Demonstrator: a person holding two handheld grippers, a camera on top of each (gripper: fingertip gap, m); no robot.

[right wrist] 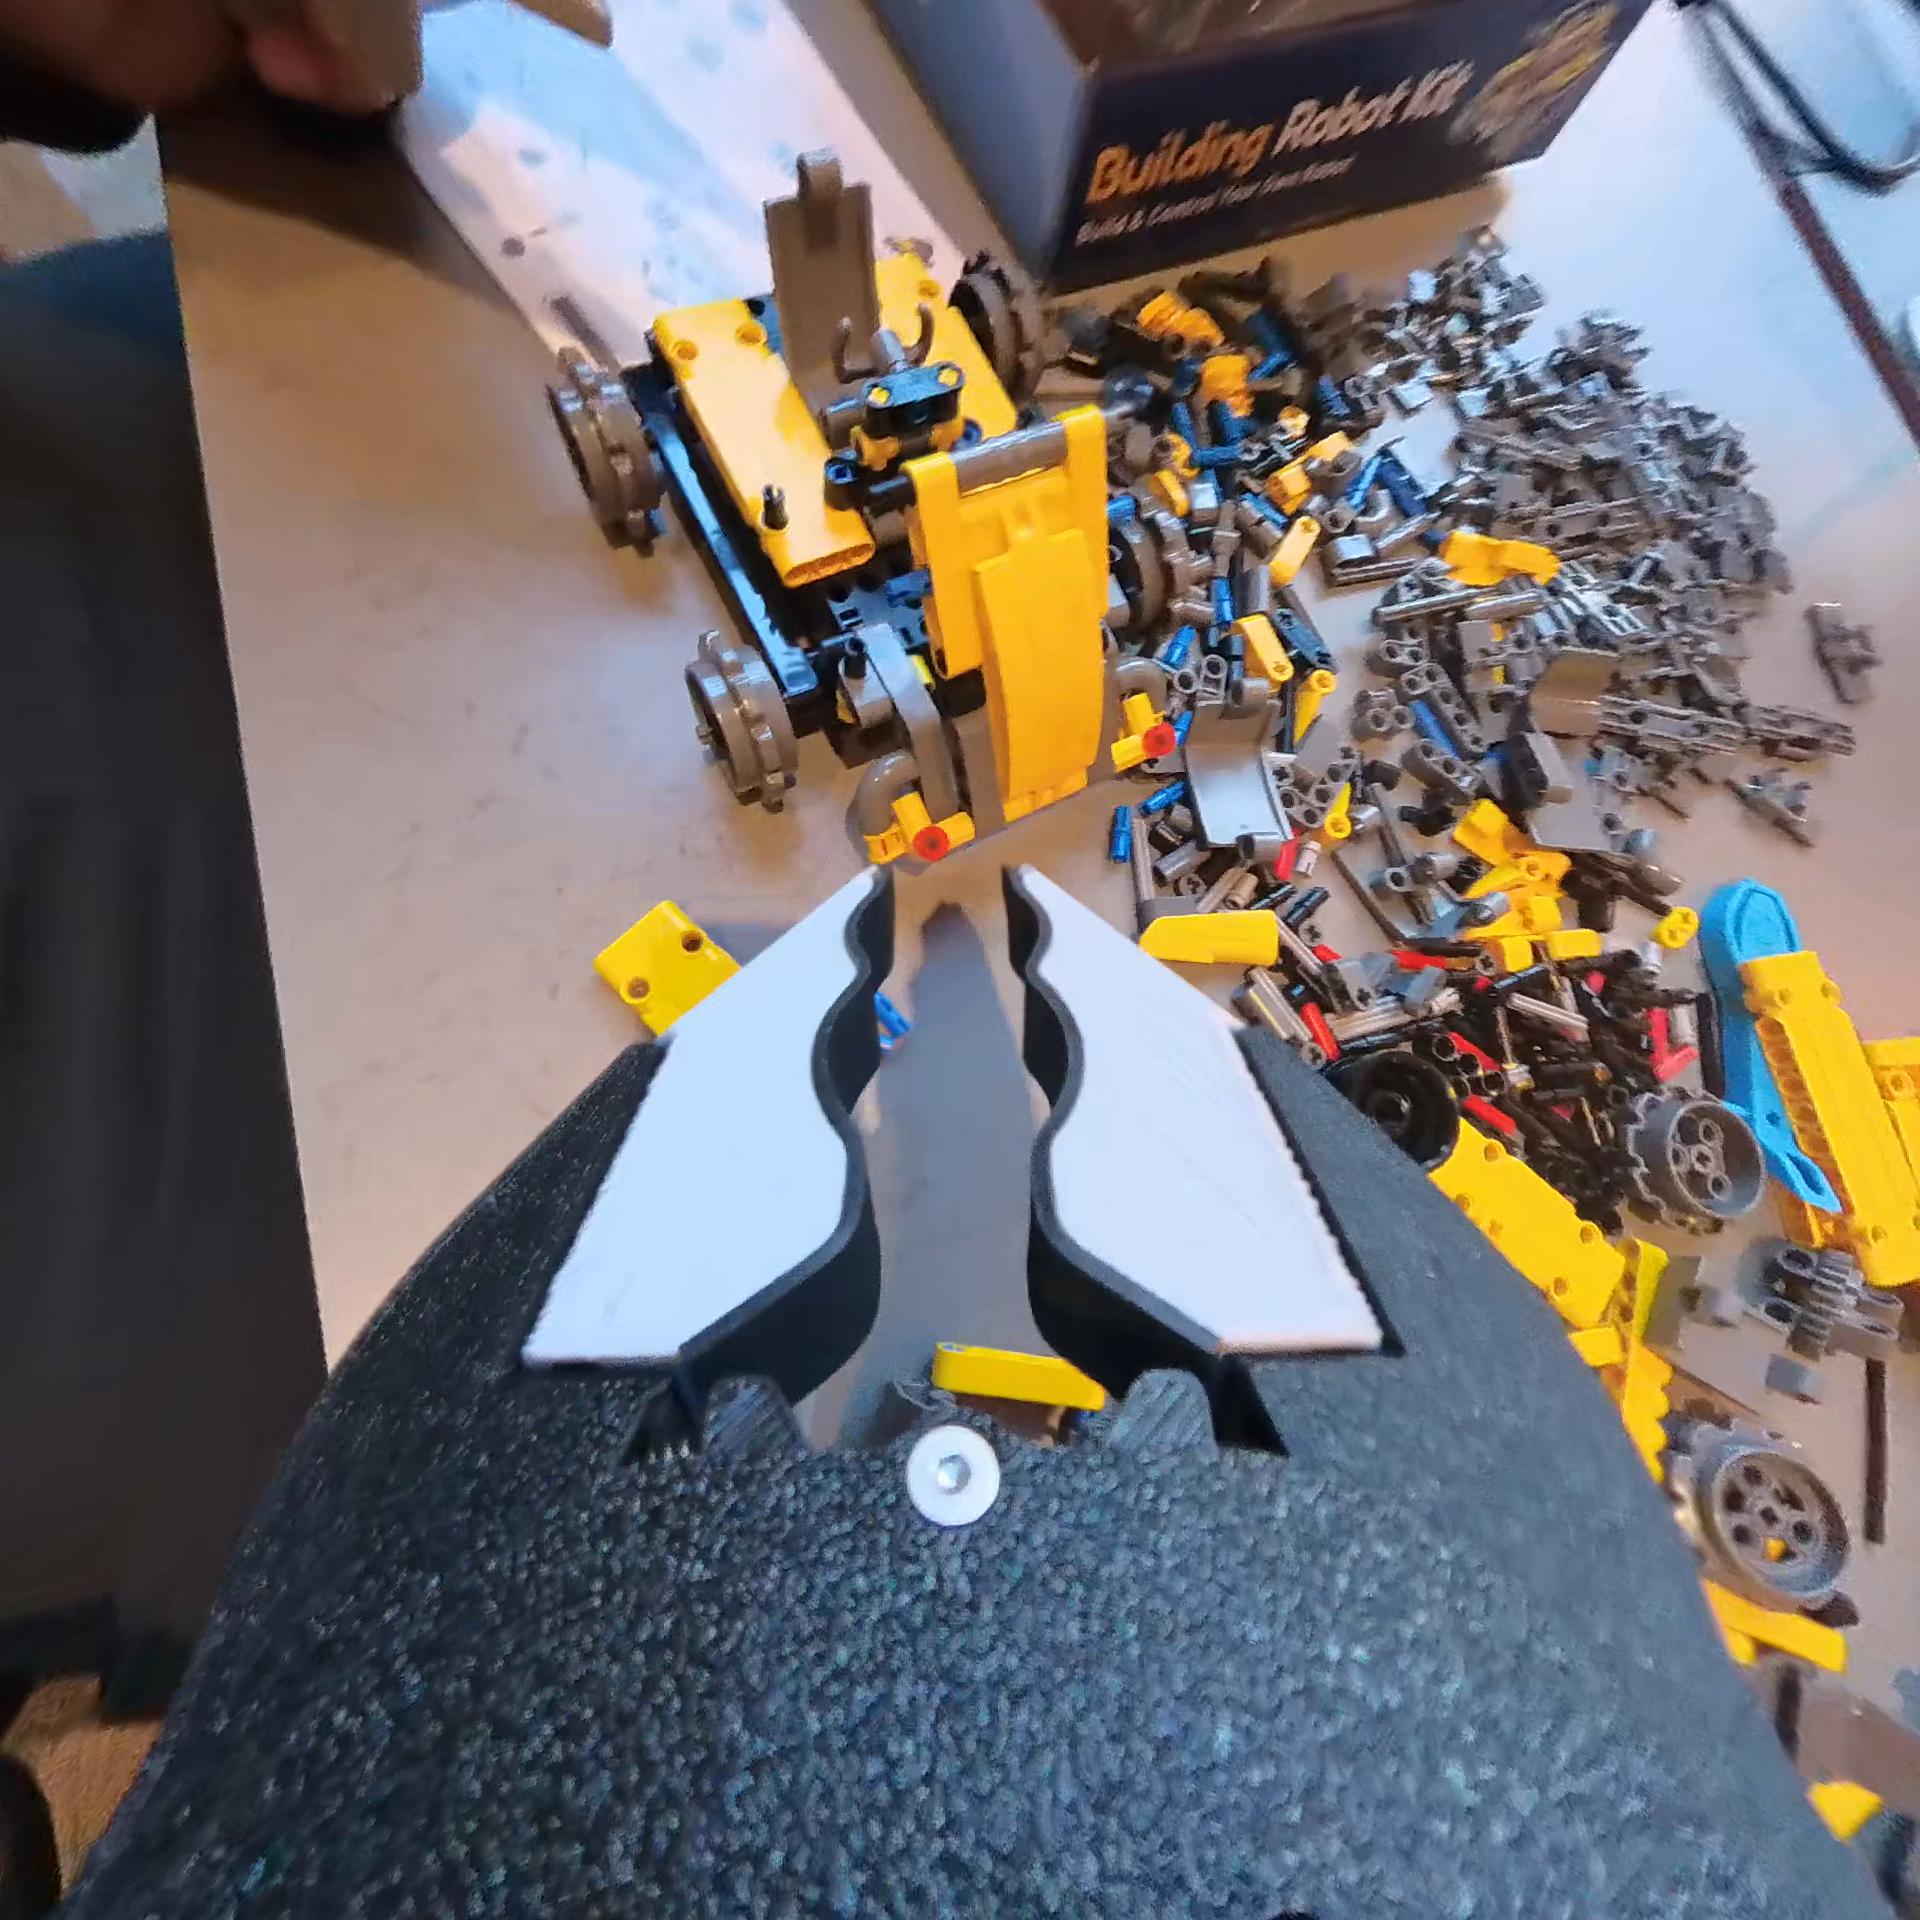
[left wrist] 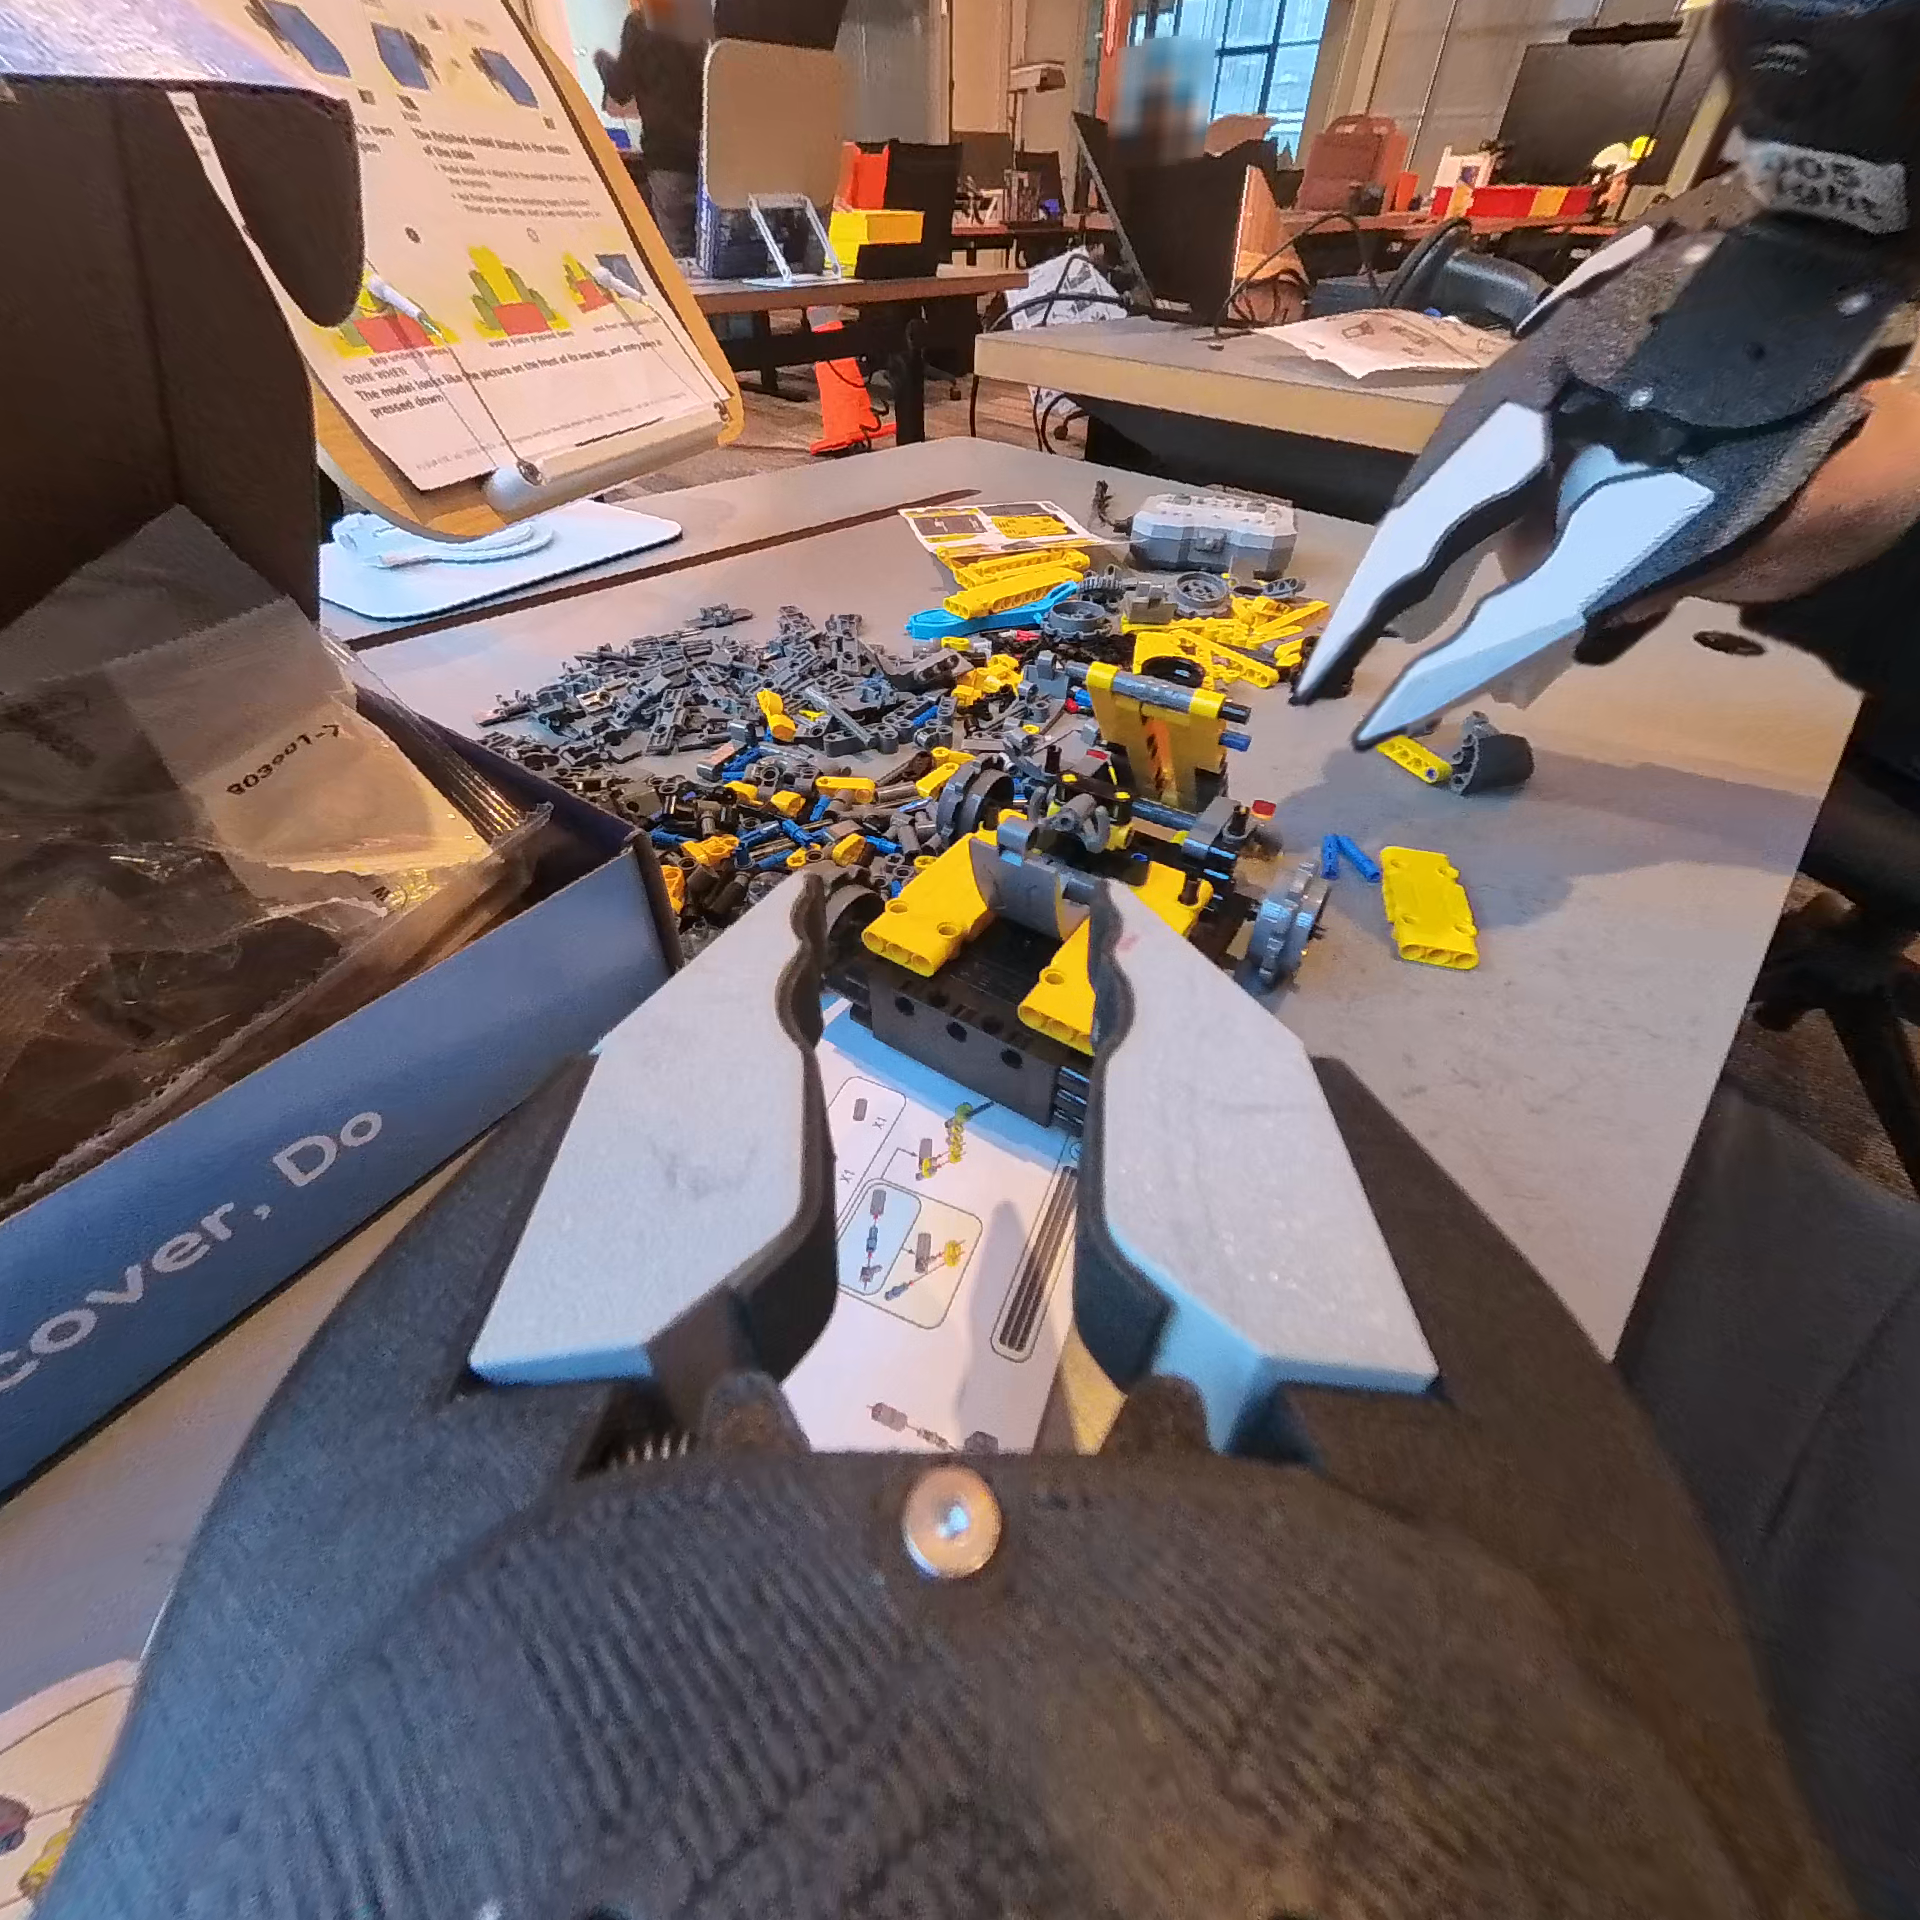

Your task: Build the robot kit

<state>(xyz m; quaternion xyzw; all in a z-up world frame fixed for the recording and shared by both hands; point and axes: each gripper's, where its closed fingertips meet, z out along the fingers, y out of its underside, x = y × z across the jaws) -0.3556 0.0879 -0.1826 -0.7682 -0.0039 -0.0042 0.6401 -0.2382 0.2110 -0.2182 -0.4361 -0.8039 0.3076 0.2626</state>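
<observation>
The left gripper (left wrist: 951,940) has its fingers apart on either side of the near end of a half-built yellow and black vehicle (left wrist: 1049,894); whether they touch it I cannot tell. The vehicle sits on the worktop (left wrist: 1621,935), partly on an instruction sheet (left wrist: 935,1226), beside a spread of loose grey, yellow and blue parts (left wrist: 748,727). A blue cardboard box (left wrist: 343,1101) lies to its left. The right gripper (right wrist: 945,883) hangs over the worktop empty, fingers apart, just short of the vehicle's other end, near a small yellow panel (right wrist: 665,961).

Open-plan office or lab: rows of desks (left wrist: 1226,364), monitors (left wrist: 1590,104), large windows (left wrist: 1268,62).
</observation>
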